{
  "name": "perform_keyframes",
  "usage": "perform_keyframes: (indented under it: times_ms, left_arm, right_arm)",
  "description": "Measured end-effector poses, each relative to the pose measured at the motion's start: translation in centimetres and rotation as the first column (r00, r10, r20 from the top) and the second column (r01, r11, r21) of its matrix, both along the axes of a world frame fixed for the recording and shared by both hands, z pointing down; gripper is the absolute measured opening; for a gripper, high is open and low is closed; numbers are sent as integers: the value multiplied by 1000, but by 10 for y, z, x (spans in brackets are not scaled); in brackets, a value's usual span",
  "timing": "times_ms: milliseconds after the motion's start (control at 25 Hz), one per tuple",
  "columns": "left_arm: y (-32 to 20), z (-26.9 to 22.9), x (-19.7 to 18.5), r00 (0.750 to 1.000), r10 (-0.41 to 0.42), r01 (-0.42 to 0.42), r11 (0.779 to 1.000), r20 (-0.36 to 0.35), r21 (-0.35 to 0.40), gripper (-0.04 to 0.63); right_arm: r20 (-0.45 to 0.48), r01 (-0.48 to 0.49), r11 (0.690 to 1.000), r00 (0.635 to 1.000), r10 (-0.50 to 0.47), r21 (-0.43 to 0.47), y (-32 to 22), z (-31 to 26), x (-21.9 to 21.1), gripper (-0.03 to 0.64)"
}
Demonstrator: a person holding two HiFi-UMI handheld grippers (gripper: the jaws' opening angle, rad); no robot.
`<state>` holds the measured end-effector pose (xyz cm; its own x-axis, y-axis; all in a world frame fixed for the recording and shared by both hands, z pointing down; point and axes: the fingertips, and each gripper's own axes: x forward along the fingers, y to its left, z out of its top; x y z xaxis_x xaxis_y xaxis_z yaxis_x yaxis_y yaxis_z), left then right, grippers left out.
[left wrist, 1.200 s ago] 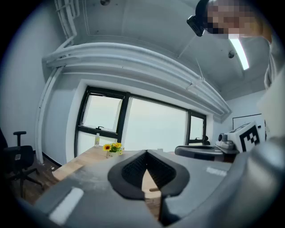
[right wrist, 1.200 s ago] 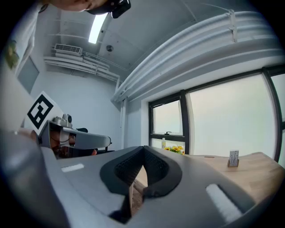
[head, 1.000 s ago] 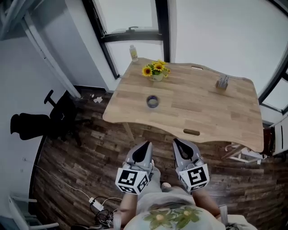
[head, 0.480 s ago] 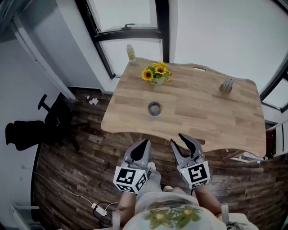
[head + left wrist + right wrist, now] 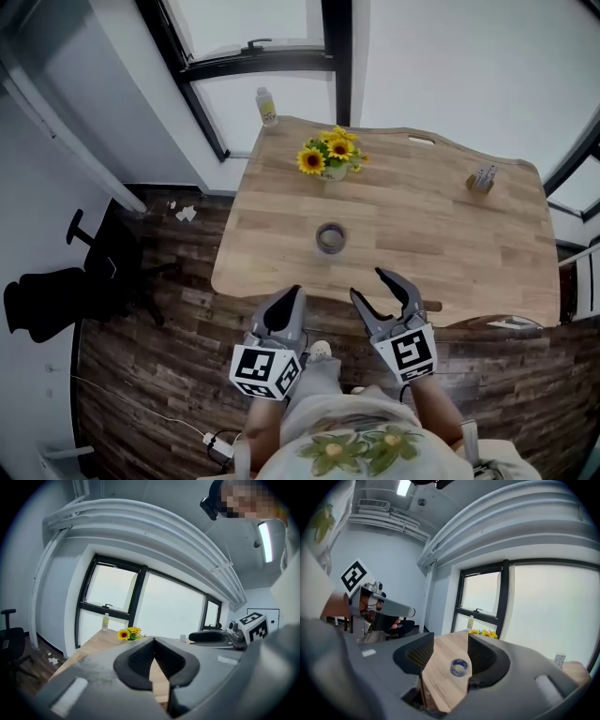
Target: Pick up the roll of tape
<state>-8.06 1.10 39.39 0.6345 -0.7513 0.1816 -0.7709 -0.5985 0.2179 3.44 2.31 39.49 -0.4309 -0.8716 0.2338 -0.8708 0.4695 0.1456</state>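
Observation:
The roll of tape (image 5: 330, 237) lies flat on the wooden table (image 5: 450, 248), near the middle of its front half. In the right gripper view the roll of tape (image 5: 459, 667) shows framed between that gripper's jaws but well ahead of them. My right gripper (image 5: 368, 284) is at the table's front edge, its jaws opening wide with nothing between them; it appears again close up (image 5: 452, 657). My left gripper (image 5: 291, 294) hangs just short of the front edge, left of the tape, its jaws shut and empty (image 5: 153, 640).
A small vase of sunflowers (image 5: 330, 157) stands behind the tape. A bottle (image 5: 266, 105) sits at the far left corner and a small grey holder (image 5: 483, 178) at the far right. A black office chair (image 5: 56, 300) and floor cables (image 5: 220, 441) lie to the left.
Both grippers have moved forward up to the table's front edge, and the table looks nearer. The right gripper's jaws have gone from shut to wide open. The left stays shut.

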Motion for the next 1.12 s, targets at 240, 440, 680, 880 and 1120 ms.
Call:
perform_keyframes:
  times_ms: [240,440,680,880,1120]
  left_arm:
    - [-43,15,-15,999,30,-30,999,13,-22,3]
    - [-69,26,-20,998,59,-58,998,21,-38,3]
    - [-89,41,-17,997,77,-74,995,32,-66,3]
    - [-111,50,-15,997,60,-55,995,54,-84,3]
    - [-133,56,-8,990,72,-60,993,119,-97,3]
  right_arm:
    - [-104,15,996,994,-24,-91,-40,37,-16,235]
    - [-198,28,986,978,-61,-163,-61,72,-25,235]
    - [-237,64,976,965,-113,-208,-84,95,-29,235]
    - [-278,113,958,942,-187,-264,-110,121,-29,235]
    - [-326,209,914,887,-327,-347,-131,157,-33,235]
